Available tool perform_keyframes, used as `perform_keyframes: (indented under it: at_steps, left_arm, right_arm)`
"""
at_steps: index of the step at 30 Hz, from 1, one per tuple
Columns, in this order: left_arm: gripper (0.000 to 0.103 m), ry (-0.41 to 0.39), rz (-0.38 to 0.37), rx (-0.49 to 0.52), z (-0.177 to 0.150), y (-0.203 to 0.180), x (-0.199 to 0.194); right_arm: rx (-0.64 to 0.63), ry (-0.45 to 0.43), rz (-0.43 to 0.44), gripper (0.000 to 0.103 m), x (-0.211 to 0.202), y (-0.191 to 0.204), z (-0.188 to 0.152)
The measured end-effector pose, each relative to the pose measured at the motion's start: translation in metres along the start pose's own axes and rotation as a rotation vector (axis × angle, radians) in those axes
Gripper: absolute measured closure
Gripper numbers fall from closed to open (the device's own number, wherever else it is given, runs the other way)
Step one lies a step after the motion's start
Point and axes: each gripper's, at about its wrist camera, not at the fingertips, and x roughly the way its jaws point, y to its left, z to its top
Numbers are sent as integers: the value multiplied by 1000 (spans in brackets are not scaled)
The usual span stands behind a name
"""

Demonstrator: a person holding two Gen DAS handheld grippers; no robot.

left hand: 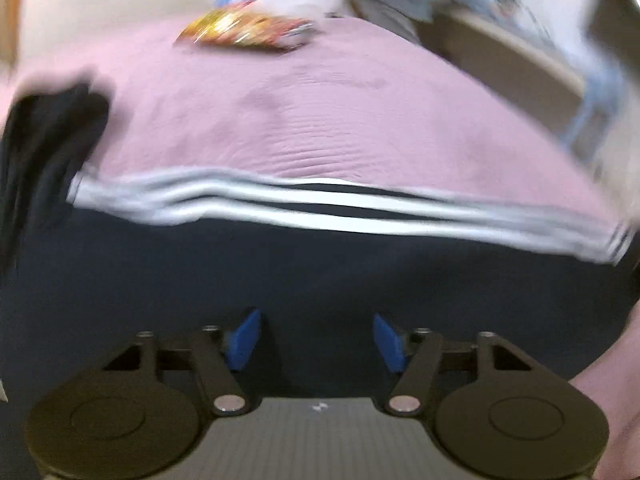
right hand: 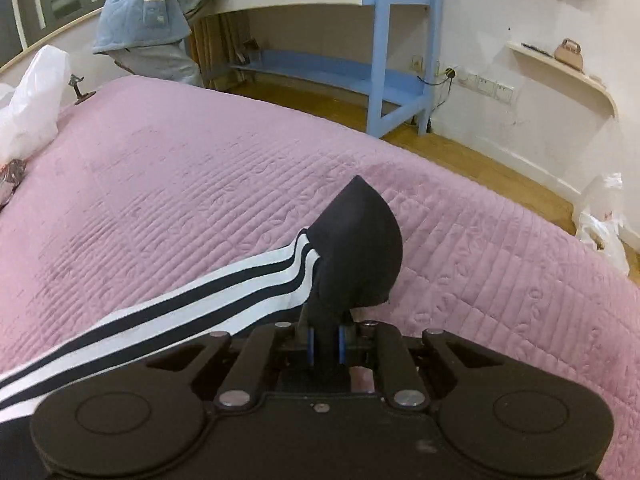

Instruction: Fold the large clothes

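A dark navy garment with white side stripes lies on a pink quilted bed. My left gripper is open just above the dark cloth, its blue pads apart and empty; this view is blurred. My right gripper is shut on an end of the same garment, which bunches up above the fingers, with the striped side trailing to the left over the bed.
A colourful packet and a white plastic bag lie at the bed's far end. A person in a light blue jacket sits at a blue desk. A wooden floor and white wall lie beyond the bed's right edge.
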Motion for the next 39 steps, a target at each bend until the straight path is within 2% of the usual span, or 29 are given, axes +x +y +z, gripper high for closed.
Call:
perform_keyframes:
  at_steps: [1,2,4,7,10,13,17,21,24,25,26,27,28,29,31,33,35,37,38,39]
  left_arm:
    - [27,-14,43,60,-2,-12,3]
    - [27,-26,61,77,-3,-17,3]
    - [30,-10,34,43,-1,-12,1]
    - [48,3,-17,-15,-2,12,-14]
    - [47,-28,-25,-42,-8,43,-40]
    - [47,-43,-13,-86,-23,85,-77]
    - [47,-57,39,-141,-44,149,-125]
    - [47,-65,124,-208,-66,219,-165]
    - [48,-50,198,-234,-84,264,-182]
    - [48,-41,213,-245,-90,277,-184]
    - [48,-30,221,-266,-97,292,-187]
    - [48,-18,224,-290,-105,303,-190]
    - [47,-8,227,-311,-110,314,-189]
    - [47,-3,225,-329,-115,323,-189]
    - [47,8,206,-358,-123,336,-187]
    - [47,13,159,-391,-128,344,-183]
    - [46,16,99,-425,-130,348,-176]
    - [44,19,48,-471,-132,351,-166]
    - [44,28,28,-495,-132,351,-157]
    - [44,37,2,-525,-134,356,-150]
  right_arm:
    - [-5,-3,3,89,-3,2,3]
    - [-8,-8,15,89,-7,3,4]
    - [-10,-26,60,89,-24,6,5]
    - [-17,-50,153,89,-51,20,4]
    - [-44,-70,280,89,-93,53,-6]
    - [-106,-70,430,89,-137,105,-27]
    - [-202,-42,627,89,-186,190,-70]
    - [-248,45,802,89,-223,283,-128]
    - [-310,99,896,88,-243,343,-167]
    - [-337,126,927,86,-249,362,-181]
    - [-357,150,947,75,-250,376,-192]
    - [-383,190,954,55,-249,388,-203]
    - [-414,246,958,44,-244,398,-211]
    - [-436,286,956,37,-242,404,-219]
    - [-468,313,926,38,-235,394,-222]
    - [-488,310,855,31,-230,376,-220]
    - [-464,315,783,31,-220,354,-210]
    - [-433,282,670,33,-208,331,-204]
    - [-432,259,601,44,-200,325,-201]
    - [-437,239,541,66,-193,321,-200]
